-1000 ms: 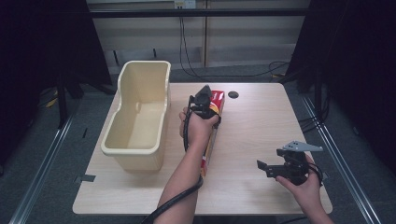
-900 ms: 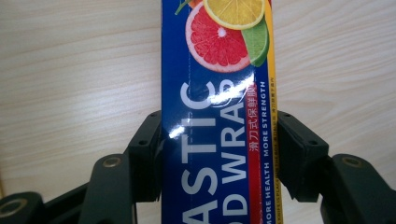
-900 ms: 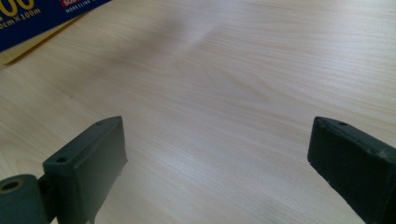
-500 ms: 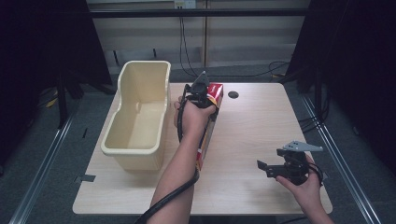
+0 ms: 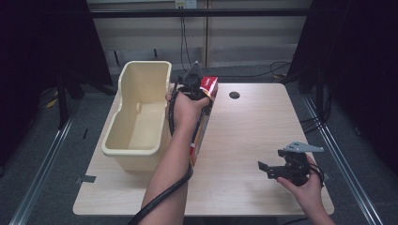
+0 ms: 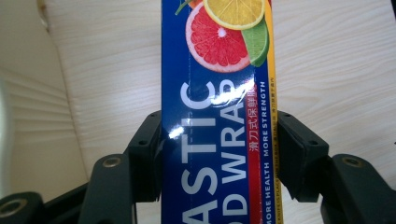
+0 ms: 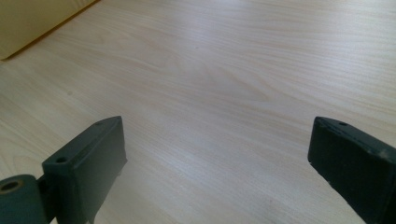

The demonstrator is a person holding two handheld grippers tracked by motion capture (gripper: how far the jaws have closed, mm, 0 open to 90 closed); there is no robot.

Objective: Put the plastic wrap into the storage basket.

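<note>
A long blue plastic-wrap box (image 6: 212, 93) with citrus fruit printed on it is clamped across its width in my left gripper (image 6: 219, 128). From above, the box (image 5: 201, 129) runs along the table next to the tub, and its red end (image 5: 210, 86) is lifted at the far side. The left gripper (image 5: 192, 84) grips it near that end, beside the tub's far right corner. My right gripper (image 5: 265, 169) is low over the near right of the table, open. Between its jaws is bare wood (image 7: 218, 128).
A cream plastic tub (image 5: 123, 146) stands on the left part of the light wooden table (image 5: 253, 126); its corner (image 7: 28, 23) appears in the right gripper view. A round dark hole (image 5: 234, 95) sits in the tabletop near the far edge. Dark curtains and cables surround the table.
My left gripper has carried the box's end away from the person and slightly left, toward the tub's far corner. The right gripper has stayed still.
</note>
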